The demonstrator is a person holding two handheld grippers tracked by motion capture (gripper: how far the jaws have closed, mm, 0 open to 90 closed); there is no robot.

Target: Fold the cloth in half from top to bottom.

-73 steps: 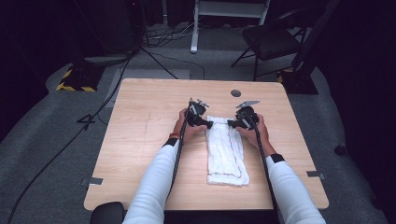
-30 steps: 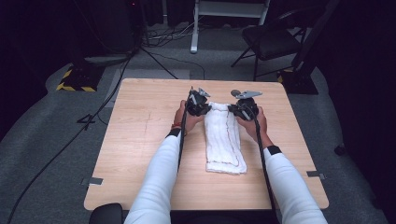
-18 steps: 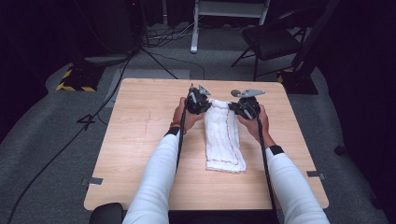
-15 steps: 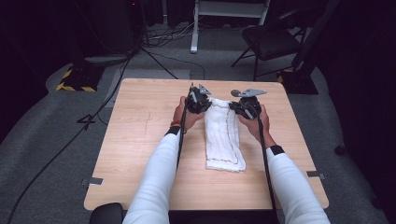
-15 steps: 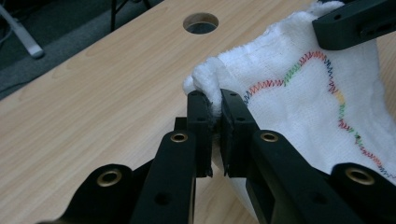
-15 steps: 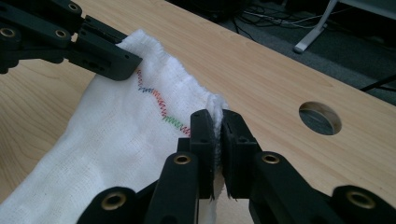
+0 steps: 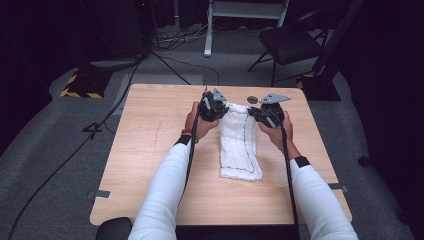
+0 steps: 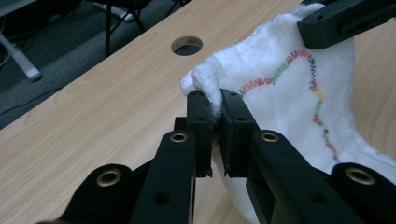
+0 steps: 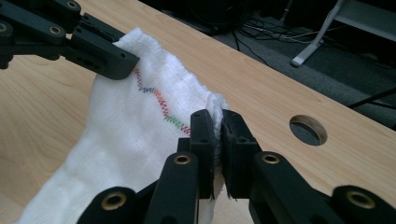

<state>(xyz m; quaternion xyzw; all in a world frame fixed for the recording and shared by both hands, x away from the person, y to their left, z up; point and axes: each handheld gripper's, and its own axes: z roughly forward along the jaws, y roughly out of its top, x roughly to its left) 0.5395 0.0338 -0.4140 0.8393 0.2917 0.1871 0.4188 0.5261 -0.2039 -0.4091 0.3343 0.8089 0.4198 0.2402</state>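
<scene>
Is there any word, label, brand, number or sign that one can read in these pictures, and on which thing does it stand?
None can be read.
The white cloth carries only a coloured zigzag stitch, no letters.
The black jaws of the left hand-held gripper and the right hand-held gripper show no marking.
The wooden table bears no print.

The white cloth (image 7: 240, 142) at the middle of the frame is a soft, nubbly woven towel, matt, with a wavy line of many-coloured stitching. It lies on a surface (image 7: 150, 145) of pale wood-grain laminate, smooth with a faint sheen. Each gripper, left (image 8: 214, 119) and right (image 9: 215, 135), is matt black plastic with brass-coloured rivets, and the floor (image 7: 55, 155) looks like grey carpet.
</scene>
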